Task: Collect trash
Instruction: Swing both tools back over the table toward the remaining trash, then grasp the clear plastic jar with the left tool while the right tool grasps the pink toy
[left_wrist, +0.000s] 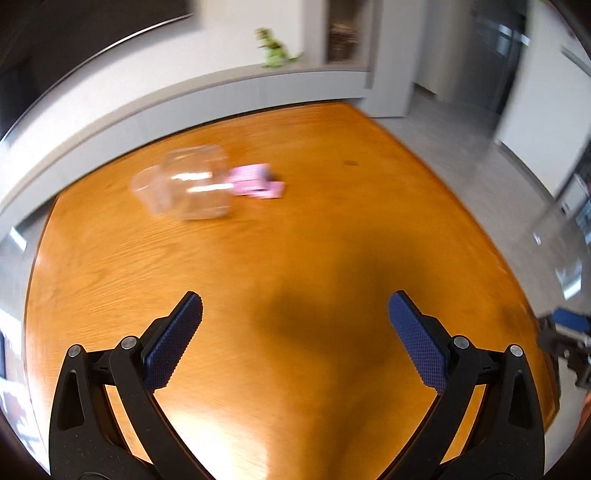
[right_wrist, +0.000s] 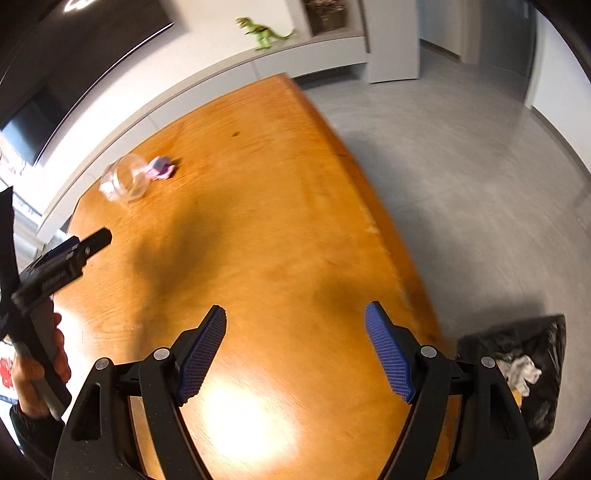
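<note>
Fingers (left_wrist: 415, 341) apart over unlabelled cup (left_wrist: 184, 184)

Home living or dining room. Evidence: polished orange wood surface (right_wrist: 280, 229); long pale wall ledge (right_wrist: 207, 74) at far side bearing green toy dinosaur (right_wrist: 264, 31); grey tiled floor (right_wrist: 461, 177); black-lined bin (right_wrist: 532, 373) near right.

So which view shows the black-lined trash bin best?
The right wrist view: the black-lined trash bin sits on the floor beside the orange wooden table, white scraps inside. The left wrist view doesn't show it.
</note>
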